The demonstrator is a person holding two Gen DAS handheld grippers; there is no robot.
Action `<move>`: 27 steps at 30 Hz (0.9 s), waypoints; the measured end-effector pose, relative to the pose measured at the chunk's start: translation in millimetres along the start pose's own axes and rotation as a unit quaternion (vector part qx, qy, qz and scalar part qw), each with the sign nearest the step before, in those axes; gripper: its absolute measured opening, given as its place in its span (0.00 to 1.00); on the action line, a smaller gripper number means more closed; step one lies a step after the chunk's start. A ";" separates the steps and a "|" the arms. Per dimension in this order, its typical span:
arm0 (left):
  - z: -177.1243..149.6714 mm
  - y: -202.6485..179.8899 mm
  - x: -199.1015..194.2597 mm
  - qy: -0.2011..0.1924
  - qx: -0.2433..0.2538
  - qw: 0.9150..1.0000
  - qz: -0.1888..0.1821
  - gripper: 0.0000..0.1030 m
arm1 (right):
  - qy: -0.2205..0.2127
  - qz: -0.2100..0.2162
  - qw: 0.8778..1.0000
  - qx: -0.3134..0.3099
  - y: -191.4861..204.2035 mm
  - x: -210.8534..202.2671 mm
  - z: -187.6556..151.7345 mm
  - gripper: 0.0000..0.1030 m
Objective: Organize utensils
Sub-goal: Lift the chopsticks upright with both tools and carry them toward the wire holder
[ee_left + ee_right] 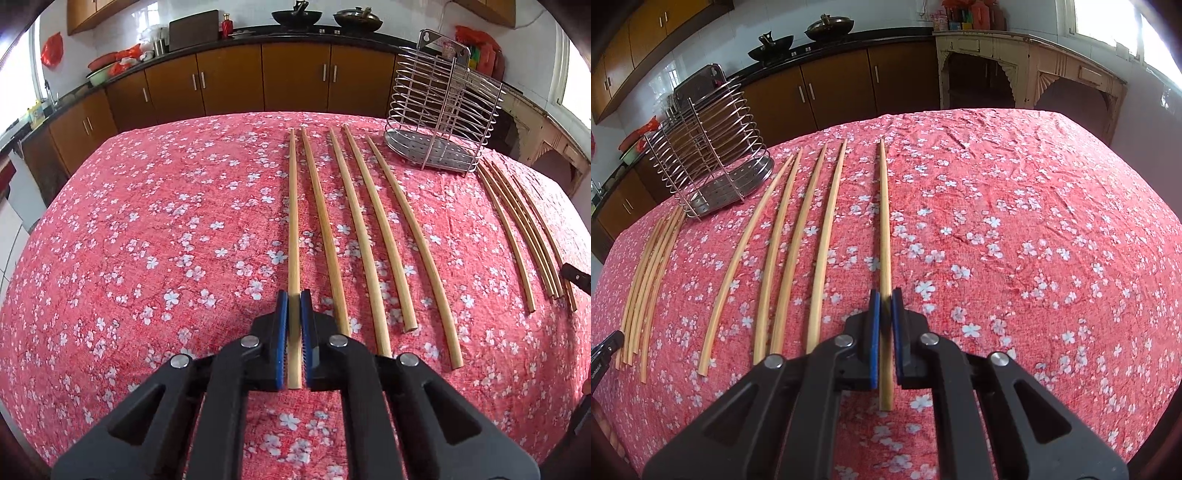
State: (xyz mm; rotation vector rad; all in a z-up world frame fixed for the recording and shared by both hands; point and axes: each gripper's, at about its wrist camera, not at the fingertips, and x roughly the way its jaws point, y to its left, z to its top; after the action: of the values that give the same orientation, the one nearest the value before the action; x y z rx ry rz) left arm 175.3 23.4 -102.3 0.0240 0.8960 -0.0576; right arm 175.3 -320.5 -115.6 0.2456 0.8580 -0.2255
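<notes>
Left gripper (294, 295) fingers clamped on a chopstick (293, 221), right gripper (885, 295) fingers clamped on another chopstick (885, 221). Both lie on the desk (147, 240), long axis pointing straight away, thin tips far. Wire rack (443, 122) beyond.

The left black two-finger gripper with blue pads (294, 295) reaches low and level over the pink floral tablecloth (166, 240), jaws closed on a pale wooden chopstick (293, 221); the right black blue-padded gripper (885, 295) likewise clamps a wooden chopstick (885, 221)
</notes>
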 end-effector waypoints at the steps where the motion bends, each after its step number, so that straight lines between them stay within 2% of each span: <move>1: -0.1 0.4 -0.2 0.000 0.000 1.000 -0.001 0.07 | -0.003 0.001 1.000 0.000 -0.9 -2.1 -1.1 0.07; 7: 1.9 10.9 -14.6 -0.016 -0.016 1.000 -0.017 0.07 | -0.039 0.003 0.999 -0.010 -4.5 -31.9 -2.9 0.07; 14: 14.5 32.1 -56.0 -0.087 -0.040 0.994 -0.043 0.07 | -0.097 -0.002 0.995 -0.017 -7.7 -74.3 4.1 0.07; 18: 21.9 38.9 -74.6 -0.124 -0.043 0.990 -0.041 0.07 | -0.116 -0.002 0.993 -0.024 -4.7 -91.5 7.7 0.07; 27: 35.7 44.0 -96.0 -0.168 -0.054 0.984 -0.034 0.07 | -0.144 0.002 0.989 -0.037 2.5 -112.3 15.8 0.07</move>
State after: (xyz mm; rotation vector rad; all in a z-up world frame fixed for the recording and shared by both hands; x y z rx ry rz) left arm 145.9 69.5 -5.2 -0.1149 0.5613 -0.0737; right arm 116.2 -312.0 -19.1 0.1401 0.5774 -0.2180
